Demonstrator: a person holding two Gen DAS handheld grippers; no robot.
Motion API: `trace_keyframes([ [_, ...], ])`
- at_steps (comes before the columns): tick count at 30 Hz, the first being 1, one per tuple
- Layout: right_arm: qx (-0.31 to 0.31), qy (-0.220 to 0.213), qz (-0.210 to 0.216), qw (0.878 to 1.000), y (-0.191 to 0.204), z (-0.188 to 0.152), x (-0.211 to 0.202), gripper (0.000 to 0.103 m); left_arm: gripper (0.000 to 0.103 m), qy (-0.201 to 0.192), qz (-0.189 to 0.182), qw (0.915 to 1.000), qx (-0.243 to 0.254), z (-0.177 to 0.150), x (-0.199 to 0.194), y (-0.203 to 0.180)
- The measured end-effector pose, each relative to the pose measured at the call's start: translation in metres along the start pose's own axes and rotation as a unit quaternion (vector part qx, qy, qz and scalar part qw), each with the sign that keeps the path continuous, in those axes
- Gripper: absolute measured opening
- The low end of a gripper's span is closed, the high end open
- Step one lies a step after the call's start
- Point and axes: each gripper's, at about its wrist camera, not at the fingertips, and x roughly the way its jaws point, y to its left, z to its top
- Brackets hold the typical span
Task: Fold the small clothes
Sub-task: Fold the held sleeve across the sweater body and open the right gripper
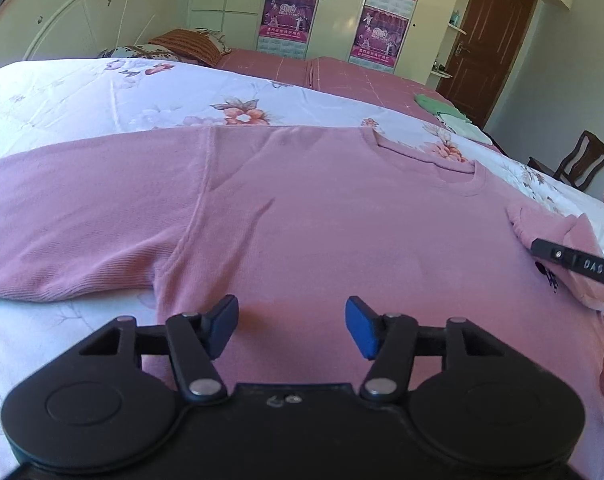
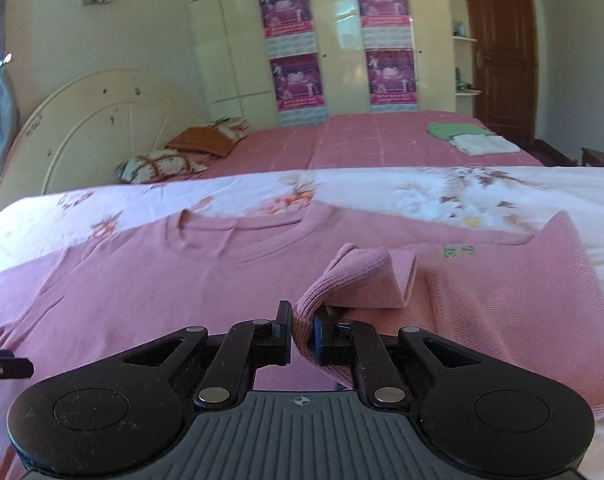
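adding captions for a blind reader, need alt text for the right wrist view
The right claw is shut on a sleeve of a pink top spread on a floral sheet, the sleeve drawn in over the body. Behind lie a pink bed with folded clothes, pillows and a wardrobe.

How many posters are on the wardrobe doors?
4, in two columns of two: upper left poster, lower left poster, upper right poster, lower right poster. The left wrist view cuts off the upper pair; nothing suggests more hidden.
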Motion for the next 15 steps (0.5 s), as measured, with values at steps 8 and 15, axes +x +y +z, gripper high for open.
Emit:
trace_keyframes([
  [8,-0.117,-0.007,0.069,0.991,0.077,-0.031,0.024,0.055,0.060,-0.009,-0.029,0.9995,-0.009,0.007,0.005,0.006],
  [15,-0.024,-0.032,0.012,0.999,0.032,-0.032,-0.015,0.055,0.059,0.007,-0.148,0.9889,0.011,0.026,0.044,-0.057],
])
